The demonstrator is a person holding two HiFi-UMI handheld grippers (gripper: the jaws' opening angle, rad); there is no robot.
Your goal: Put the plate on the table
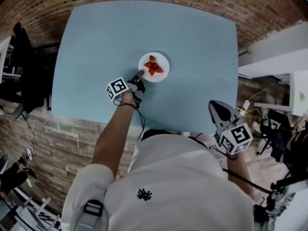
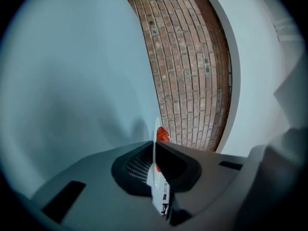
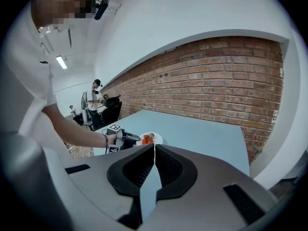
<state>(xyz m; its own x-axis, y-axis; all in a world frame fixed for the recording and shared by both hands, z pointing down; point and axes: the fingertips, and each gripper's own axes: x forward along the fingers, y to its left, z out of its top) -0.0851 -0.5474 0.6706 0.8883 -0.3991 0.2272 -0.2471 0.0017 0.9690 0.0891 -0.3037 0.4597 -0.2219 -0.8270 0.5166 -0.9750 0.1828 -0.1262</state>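
Jaws of the left gripper [image 2: 155, 147]: clenched on the rim of the plate [image 2: 154, 165], which runs edge-on between the two pads as a thin white line. One red strawberry [image 2: 162, 134] shows just past the jaw tips on the plate's far side. Background in this view is pale blue tabletop [image 2: 72, 81] on the left and a brick wall [image 2: 187, 57] on the right.

Head view: left gripper [image 1: 140, 75] reaches out over the tabletop [image 1: 110, 32] and meets the near-left rim of the plate [image 1: 162, 60]. The plate sits around the middle of the tabletop, level, with the strawberries [image 1: 153, 67] grouped at its centre. Whether its base touches the surface or is just above it cannot be told. The marker cube [image 1: 117, 88] sits just behind the jaws, with the bare forearm [image 1: 113, 134] behind that.

Right gripper [image 3: 154, 148]: jaws pressed together, nothing between them. In the head view the right gripper [image 1: 215, 106] is held at the near right corner of the tabletop, well apart from the plate.

Right gripper view also takes in the plate [image 3: 155, 139] with the left gripper [image 3: 126, 137] at its rim, and a second person [image 3: 94, 102] standing far back by the wall.
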